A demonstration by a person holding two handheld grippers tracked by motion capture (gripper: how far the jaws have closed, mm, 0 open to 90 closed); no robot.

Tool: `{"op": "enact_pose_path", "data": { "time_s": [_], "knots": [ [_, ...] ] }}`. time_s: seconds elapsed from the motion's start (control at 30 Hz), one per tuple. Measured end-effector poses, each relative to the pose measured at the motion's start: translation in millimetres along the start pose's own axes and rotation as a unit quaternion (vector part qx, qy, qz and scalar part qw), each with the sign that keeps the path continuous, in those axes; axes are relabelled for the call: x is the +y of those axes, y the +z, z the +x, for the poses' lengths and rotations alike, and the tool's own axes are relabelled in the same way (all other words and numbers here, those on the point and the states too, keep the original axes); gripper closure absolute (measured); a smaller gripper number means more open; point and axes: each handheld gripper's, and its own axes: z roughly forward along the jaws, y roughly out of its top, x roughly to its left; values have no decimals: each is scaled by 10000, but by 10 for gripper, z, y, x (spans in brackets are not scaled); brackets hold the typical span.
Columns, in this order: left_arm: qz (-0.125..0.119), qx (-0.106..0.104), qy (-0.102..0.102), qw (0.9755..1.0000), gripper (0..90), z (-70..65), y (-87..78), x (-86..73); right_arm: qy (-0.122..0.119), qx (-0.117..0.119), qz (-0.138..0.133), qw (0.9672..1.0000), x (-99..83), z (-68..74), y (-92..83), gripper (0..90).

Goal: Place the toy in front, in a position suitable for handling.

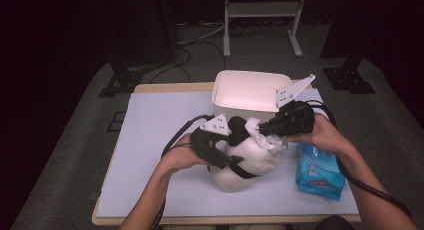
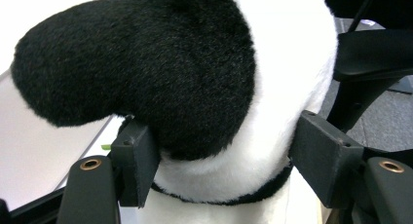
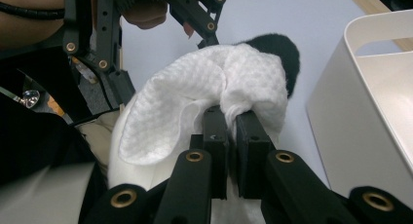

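Note:
A white plush toy [image 1: 252, 162] with a black ear [image 2: 146, 73] stands in the middle of the table. My left gripper [image 2: 224, 160] comes in from the left, and its pads [image 2: 139, 160] press on both sides of the toy's white neck just under the ear. My right gripper [image 3: 231, 131] is shut on a white textured wipe [image 3: 195, 97]. It holds the wipe against the top of the toy, beside the black ear [image 3: 285, 53]. In the high view the right gripper [image 1: 262, 129] reaches in from the right, above the toy.
A white open bin [image 1: 250, 92] stands right behind the toy, near the table's far edge. A blue pack of wipes [image 1: 320, 170] lies at the right, under the right forearm. Bare tabletop [image 1: 150, 140] lies to the left.

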Motion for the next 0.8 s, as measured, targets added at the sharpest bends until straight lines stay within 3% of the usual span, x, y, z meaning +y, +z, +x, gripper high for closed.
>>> {"op": "enact_pose_path", "data": {
  "time_s": [0.37,0.63,0.8],
  "knots": [
    [18,-55,58,10000,303,-18,54,32,-66,-70,9,10000,83,-4,45,843],
    [-45,65,-205,9998,307,12,98,37,-41,-216,87,9997,70,-2,13,844],
    [-61,70,-238,9997,312,33,130,48,31,-240,107,9997,-3,-3,-42,843]
  ]
}}
